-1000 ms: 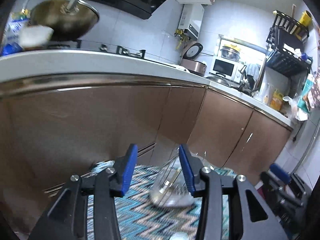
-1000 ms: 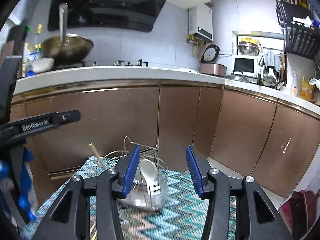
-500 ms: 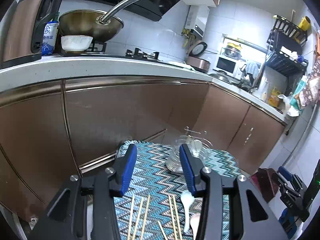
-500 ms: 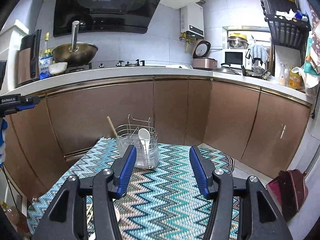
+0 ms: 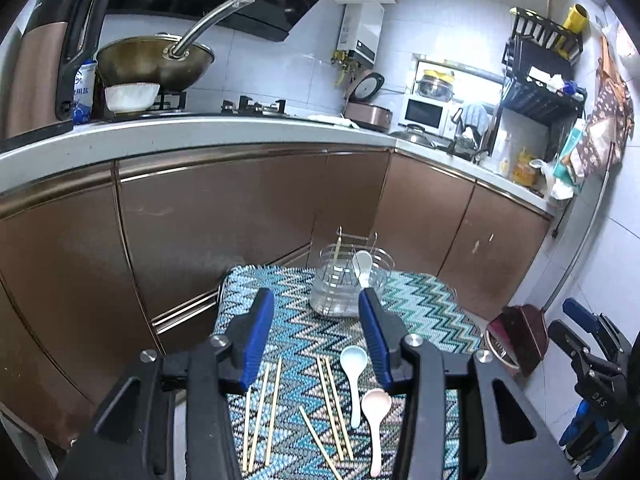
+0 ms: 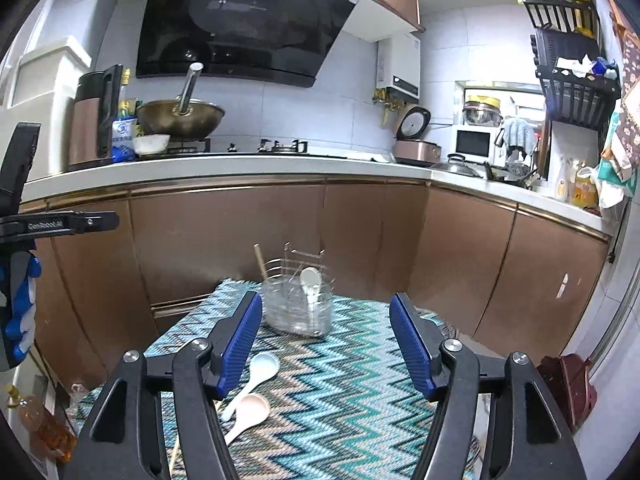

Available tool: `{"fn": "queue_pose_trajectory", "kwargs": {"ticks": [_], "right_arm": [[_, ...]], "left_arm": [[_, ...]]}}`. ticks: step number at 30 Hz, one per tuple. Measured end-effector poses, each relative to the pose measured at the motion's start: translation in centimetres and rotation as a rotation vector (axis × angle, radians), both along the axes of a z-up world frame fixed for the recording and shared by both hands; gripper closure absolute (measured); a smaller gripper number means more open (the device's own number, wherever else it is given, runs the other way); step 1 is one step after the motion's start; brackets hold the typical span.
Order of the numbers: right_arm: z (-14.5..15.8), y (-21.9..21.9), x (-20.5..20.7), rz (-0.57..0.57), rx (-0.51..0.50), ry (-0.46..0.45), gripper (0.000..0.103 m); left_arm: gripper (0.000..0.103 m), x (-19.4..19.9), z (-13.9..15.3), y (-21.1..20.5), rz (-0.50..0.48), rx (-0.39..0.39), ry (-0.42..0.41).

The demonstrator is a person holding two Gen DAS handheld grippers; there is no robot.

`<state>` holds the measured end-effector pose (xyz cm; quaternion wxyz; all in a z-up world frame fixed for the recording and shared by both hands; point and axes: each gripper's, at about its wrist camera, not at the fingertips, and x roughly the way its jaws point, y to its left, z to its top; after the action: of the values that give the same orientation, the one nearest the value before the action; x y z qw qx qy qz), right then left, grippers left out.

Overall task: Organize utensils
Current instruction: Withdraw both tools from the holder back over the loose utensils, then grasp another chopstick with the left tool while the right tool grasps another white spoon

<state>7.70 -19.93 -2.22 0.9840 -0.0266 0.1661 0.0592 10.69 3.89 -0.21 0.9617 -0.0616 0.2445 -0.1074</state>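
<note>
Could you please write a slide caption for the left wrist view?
Open left gripper above chopsticks and two spoons lying on a zigzag cloth, utensil holder behind.

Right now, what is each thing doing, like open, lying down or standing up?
Left hand-held gripper: open, empty.
Right hand-held gripper: open, empty.
Holder: upright, holding a white spoon.
Blue spoon: lying flat.
Pink spoon: lying flat.
Chopsticks: lying loose on cloth.
</note>
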Motion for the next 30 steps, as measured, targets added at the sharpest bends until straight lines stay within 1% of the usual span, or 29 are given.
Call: {"fn": "queue_pose_trajectory", "kwargs": {"ticks": [2,5,6,7,8,10,11,12,13,16,18,20,22,23,24,25,27,29,30], "right_arm": [[-0.4,0.3,-0.6,0.019,0.009,-0.001,0.038],[-1.0,0.0,-1.3,0.039,0.042,-0.017,0.038],[-1.1,-0.1,-1.5,0.048,0.052,-0.025,0.037],[-1.2,-0.3,-1.8,0.059,0.060,-0.037,0.035],[-1.1,-0.5,-1.9,0.068,0.066,-0.047,0.033],[-1.1,-0.9,-2.3,0.110,0.089,-0.067,0.024],[-1.2,-1.2,-2.3,0.122,0.097,-0.070,0.022],[-1.2,-1.3,-2.2,0.133,0.100,-0.070,0.016],[-1.2,-1.4,-2.1,0.146,0.093,-0.068,0.013],[-1.5,-1.5,-1.8,0.186,0.093,-0.065,0.012],[-2.1,-1.5,-1.0,0.221,0.088,-0.028,0.012],[-3.0,-1.3,-0.4,0.248,0.085,0.017,0.017],[-4.1,-1.3,0.2,0.271,0.100,0.067,0.026],[-4.5,-1.2,0.4,0.280,0.106,0.083,0.028],[-5.0,-1.0,0.7,0.288,0.113,0.099,0.032],[-5.6,-0.9,1.2,0.302,0.128,0.129,0.035],[-6.5,-0.6,2.1,0.324,0.153,0.181,0.048],[-7.5,-0.5,3.3,0.334,0.175,0.240,0.051],[-7.9,-0.4,3.7,0.338,0.182,0.262,0.054]], "left_arm": [[0.061,0.0,-0.4,-0.1,0.009,0.021,0.008],[0.060,0.2,-0.9,-0.2,0.020,0.032,0.021],[0.058,0.3,-1.0,-0.4,0.028,0.041,0.021],[0.051,0.4,-1.1,-0.5,0.037,0.051,0.018],[0.049,0.5,-1.2,-0.5,0.045,0.055,0.017],[0.047,0.8,-1.7,-0.6,0.056,0.058,0.020],[0.047,1.0,-2.0,-0.6,0.060,0.067,0.022],[0.047,1.1,-2.3,-0.7,0.069,0.083,0.028],[0.047,1.3,-2.8,-0.8,0.077,0.101,0.039],[0.047,2.0,-4.7,-0.8,0.082,0.133,0.100],[0.047,2.6,-6.1,-0.8,0.071,0.139,0.153],[0.047,3.1,-7.4,-0.9,0.047,0.136,0.207],[0.047,3.6,-8.4,-1.2,0.015,0.134,0.257],[0.047,3.9,-8.9,-1.5,-0.001,0.135,0.282],[0.047,4.2,-9.3,-1.5,-0.013,0.135,0.302],[0.047,4.5,-9.7,-1.6,-0.023,0.138,0.317],[0.048,5.0,-10.4,-1.5,-0.046,0.146,0.338],[0.051,5.7,-10.8,-1.2,-0.072,0.144,0.363],[0.054,6.2,-11.1,-1.0,-0.079,0.144,0.377]]}}
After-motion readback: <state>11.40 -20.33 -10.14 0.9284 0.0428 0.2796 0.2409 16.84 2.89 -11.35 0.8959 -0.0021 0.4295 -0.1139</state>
